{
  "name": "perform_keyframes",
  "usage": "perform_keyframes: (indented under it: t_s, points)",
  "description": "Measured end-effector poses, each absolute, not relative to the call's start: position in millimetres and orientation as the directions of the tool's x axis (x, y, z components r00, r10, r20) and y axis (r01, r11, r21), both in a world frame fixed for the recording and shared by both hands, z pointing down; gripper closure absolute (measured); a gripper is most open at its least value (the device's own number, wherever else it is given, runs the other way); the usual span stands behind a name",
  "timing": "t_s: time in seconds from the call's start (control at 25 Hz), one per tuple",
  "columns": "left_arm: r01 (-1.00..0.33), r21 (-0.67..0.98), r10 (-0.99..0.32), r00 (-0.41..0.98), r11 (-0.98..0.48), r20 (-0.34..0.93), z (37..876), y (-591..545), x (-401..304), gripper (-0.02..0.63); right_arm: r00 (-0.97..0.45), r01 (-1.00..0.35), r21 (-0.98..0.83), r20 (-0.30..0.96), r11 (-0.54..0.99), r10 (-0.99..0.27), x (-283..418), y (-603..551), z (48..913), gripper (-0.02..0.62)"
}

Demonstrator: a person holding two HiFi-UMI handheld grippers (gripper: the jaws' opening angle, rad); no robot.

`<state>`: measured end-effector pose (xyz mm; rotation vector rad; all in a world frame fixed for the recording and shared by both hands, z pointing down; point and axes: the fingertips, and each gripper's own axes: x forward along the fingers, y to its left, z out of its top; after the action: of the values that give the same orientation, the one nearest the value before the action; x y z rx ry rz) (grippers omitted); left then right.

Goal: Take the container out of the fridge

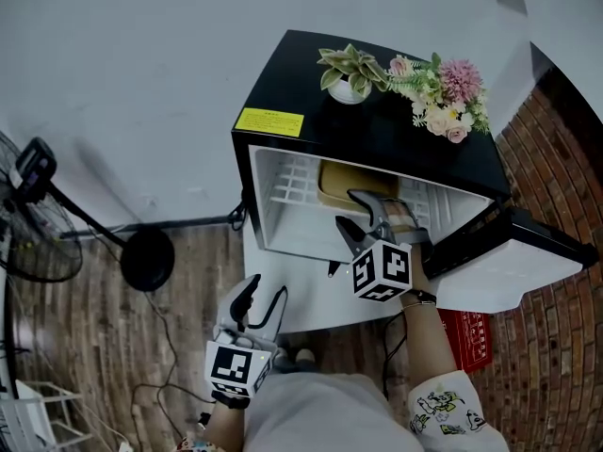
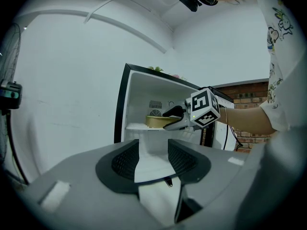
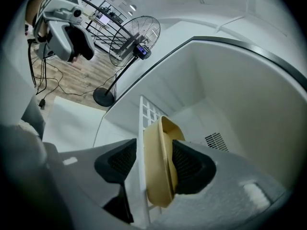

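A tan, shallow container (image 1: 341, 181) rests on the white wire shelf (image 1: 287, 191) inside the open black fridge (image 1: 377, 135). My right gripper (image 1: 349, 210) reaches into the fridge with its jaws astride the container (image 3: 165, 128) and the shelf edge (image 3: 143, 123). One pad lies against the container's side. The other pad stands off below the shelf, so the right gripper (image 3: 153, 163) is open. The left gripper view shows the same reach at the container (image 2: 156, 121). My left gripper (image 1: 264, 299) hangs low in front of the fridge, open and empty (image 2: 152, 159).
The fridge door (image 1: 509, 262) swings open to the right. A potted plant (image 1: 349, 83) and a bunch of flowers (image 1: 443, 92) stand on the fridge top. A floor fan (image 1: 28, 215) with a round base (image 1: 146, 257) stands left. A red box (image 1: 466, 337) lies below the door.
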<state>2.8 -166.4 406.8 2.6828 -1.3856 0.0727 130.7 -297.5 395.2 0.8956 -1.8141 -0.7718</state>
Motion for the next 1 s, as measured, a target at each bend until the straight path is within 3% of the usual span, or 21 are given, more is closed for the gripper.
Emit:
perform_keyframes:
  t_s: [0.36, 0.6, 1.0]
  points:
    - [-0.808, 0.083, -0.803, 0.588, -0.583, 0.095, 409.5, -165.4, 0.9, 0.425, -0.273, -0.217, 0.802, 0.497, 0.556, -0.824, 131.9, -298.4, 402.7, 0.408]
    - [-0.81, 0.091, -0.804, 0.586, -0.579, 0.1, 406.4, -163.3, -0.5, 0.428, -0.275, -0.229, 0.806, 0.484, 0.546, -0.831, 131.8, -294.9, 398.6, 0.479]
    - [-0.815, 0.089, -0.811, 0.579, -0.573, 0.085, 410.5, -160.0, -7.0, 0.43, -0.272, -0.237, 0.815, 0.467, 0.529, -0.841, 131.7, -289.4, 395.1, 0.541]
